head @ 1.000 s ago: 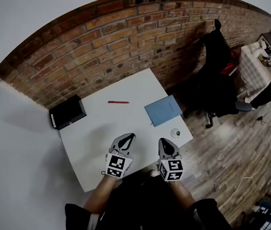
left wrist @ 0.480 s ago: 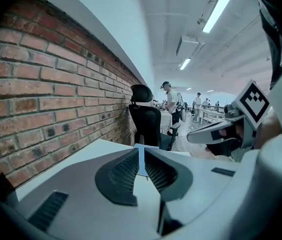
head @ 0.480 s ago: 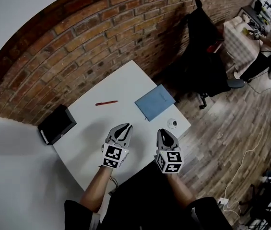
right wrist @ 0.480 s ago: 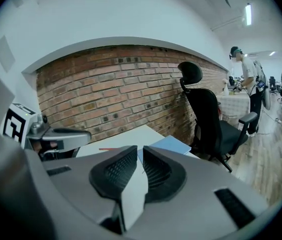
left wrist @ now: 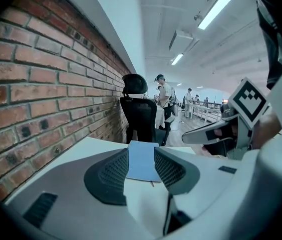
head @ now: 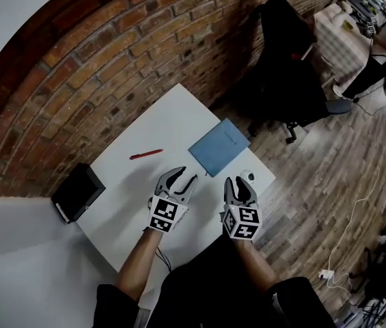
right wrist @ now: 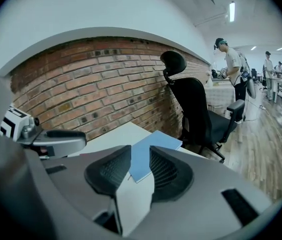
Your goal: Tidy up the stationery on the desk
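**Head view.** Nothing looks tidied yet, and every piece lies loose. The red pen (head: 145, 154) lies alone on the white counter (head: 121, 207), ahead and to the left of the left hand-held gripper (head: 182, 176). The blue notebook (head: 220, 146) lies flat just ahead of the right hand-held gripper (head: 239, 183). A black box (head: 78, 191) sits well to the left gripper's left, and I cannot tell whether it rests on the counter or beside it. Both grippers hover, their jaws having just been opening, now spread with nothing between them. A small round white thing (head: 248, 176) just beside the right gripper's tips is partly covered and too small to name.

**Left gripper view.** The parted jaws frame the notebook, which lies farther ahead, untouched. The pen and the box fall outside the frame.

**Right gripper view.** The jaws stand apart, and the notebook's near corner shows through the gap, beyond the tips. The gripper's own body hides the round thing.
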`<control>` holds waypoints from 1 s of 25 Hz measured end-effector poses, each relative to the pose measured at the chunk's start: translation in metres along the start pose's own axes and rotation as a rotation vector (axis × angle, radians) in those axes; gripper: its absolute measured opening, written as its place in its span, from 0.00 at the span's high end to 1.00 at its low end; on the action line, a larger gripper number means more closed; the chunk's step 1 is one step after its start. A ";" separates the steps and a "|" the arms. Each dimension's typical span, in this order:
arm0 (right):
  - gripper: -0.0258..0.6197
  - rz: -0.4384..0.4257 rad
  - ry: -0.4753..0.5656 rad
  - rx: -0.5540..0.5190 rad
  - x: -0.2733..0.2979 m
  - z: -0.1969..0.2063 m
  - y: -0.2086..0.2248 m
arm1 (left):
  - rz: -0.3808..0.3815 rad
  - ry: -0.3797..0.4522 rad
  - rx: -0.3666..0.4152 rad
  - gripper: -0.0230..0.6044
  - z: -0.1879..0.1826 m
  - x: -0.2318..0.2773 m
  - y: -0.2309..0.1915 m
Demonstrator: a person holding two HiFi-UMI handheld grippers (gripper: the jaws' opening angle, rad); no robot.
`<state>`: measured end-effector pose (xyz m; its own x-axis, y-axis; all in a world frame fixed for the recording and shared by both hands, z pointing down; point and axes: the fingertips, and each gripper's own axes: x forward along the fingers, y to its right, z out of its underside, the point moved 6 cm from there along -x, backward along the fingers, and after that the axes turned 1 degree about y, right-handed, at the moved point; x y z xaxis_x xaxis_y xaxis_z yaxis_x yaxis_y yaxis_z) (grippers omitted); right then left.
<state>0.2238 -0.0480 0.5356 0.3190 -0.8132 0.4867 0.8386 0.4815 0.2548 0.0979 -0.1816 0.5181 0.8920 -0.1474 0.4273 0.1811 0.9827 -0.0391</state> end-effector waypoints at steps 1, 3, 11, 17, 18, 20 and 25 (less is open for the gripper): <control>0.80 0.006 -0.005 0.003 0.005 0.000 0.002 | 0.006 -0.006 0.002 0.72 0.000 0.005 -0.003; 0.79 0.016 -0.015 0.005 0.015 0.001 0.005 | 0.020 -0.017 0.007 0.71 0.001 0.016 -0.009; 0.75 0.052 -0.054 0.063 0.045 0.014 0.017 | 0.075 -0.068 0.009 0.66 0.014 0.060 -0.026; 0.73 0.076 -0.085 0.102 0.064 0.021 0.028 | 0.122 -0.105 -0.024 0.63 0.028 0.092 -0.035; 0.73 0.080 -0.094 0.107 0.067 0.023 0.030 | 0.125 -0.113 -0.028 0.62 0.031 0.098 -0.036; 0.72 0.090 -0.109 0.121 0.074 0.027 0.035 | 0.129 -0.129 -0.035 0.62 0.036 0.108 -0.040; 0.72 0.103 -0.137 0.150 0.088 0.035 0.045 | 0.143 -0.156 -0.056 0.61 0.047 0.132 -0.046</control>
<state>0.2744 -0.0862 0.6187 0.3279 -0.7105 0.6226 0.7263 0.6111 0.3148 0.1876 -0.2415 0.6183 0.8361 0.0166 0.5484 0.0837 0.9840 -0.1575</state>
